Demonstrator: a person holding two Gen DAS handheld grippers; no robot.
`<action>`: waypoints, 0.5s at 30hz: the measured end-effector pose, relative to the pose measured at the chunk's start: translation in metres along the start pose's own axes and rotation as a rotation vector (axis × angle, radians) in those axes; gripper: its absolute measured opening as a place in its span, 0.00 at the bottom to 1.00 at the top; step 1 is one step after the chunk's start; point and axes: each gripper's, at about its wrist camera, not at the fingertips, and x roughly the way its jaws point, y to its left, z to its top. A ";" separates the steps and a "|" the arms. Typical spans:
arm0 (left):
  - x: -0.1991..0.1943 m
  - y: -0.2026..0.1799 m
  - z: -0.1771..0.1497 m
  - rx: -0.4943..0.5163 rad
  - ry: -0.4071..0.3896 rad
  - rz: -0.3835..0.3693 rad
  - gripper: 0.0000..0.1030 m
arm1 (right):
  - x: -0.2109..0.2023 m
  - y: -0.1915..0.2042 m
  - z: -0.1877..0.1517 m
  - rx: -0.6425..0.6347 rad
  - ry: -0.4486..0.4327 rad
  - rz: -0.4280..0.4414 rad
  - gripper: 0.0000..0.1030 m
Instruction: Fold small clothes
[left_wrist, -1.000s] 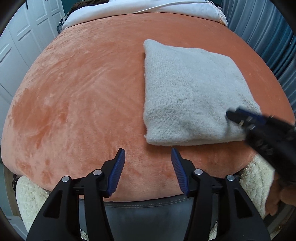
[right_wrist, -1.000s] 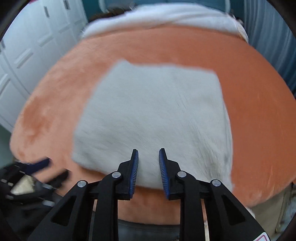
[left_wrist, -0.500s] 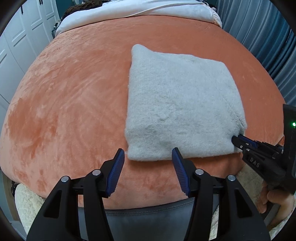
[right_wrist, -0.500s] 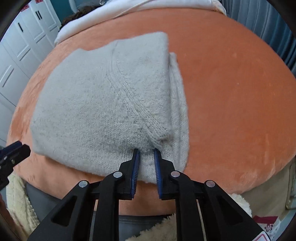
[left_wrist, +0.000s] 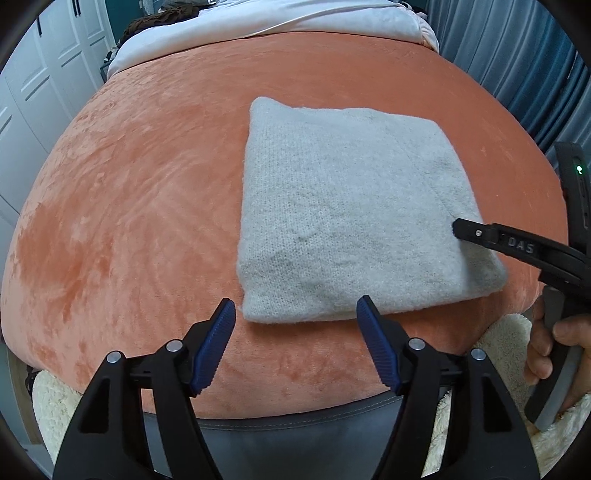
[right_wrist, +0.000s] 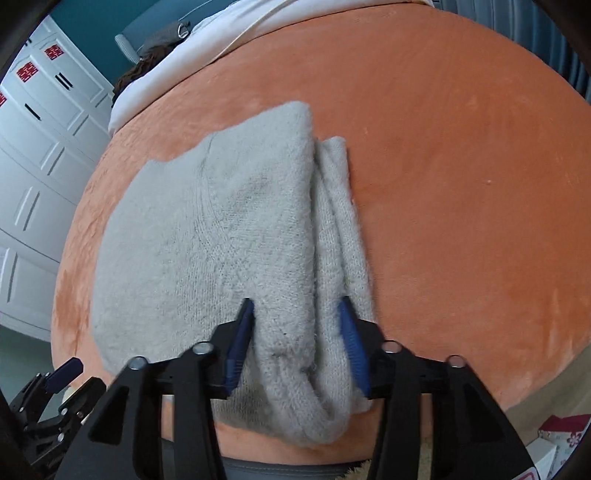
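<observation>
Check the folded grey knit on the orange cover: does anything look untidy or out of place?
Mostly neat. The grey knit has layers bulging at its near right corner, between the open right tongs, hanging over the orange cover edge. The left tongs hover open, empty.

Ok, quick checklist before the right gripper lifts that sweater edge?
1. Right gripper straddles the sweater's near right corner: ok.
2. Jaws closed on the knit: not ok, they stand open.
3. All layers between the pads: cannot tell.
4. Left gripper open and off the sweater: ok.
5. Sweater flat on the orange cover: ok.
</observation>
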 end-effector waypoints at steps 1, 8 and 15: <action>0.000 0.000 0.000 0.005 -0.001 0.001 0.64 | -0.011 0.002 0.003 -0.011 -0.033 0.011 0.21; 0.011 -0.003 0.006 -0.008 0.019 -0.005 0.66 | 0.008 -0.008 0.001 -0.040 0.005 -0.038 0.26; 0.017 0.011 0.021 -0.093 -0.018 -0.099 0.84 | -0.016 -0.019 -0.011 0.085 -0.092 0.070 0.64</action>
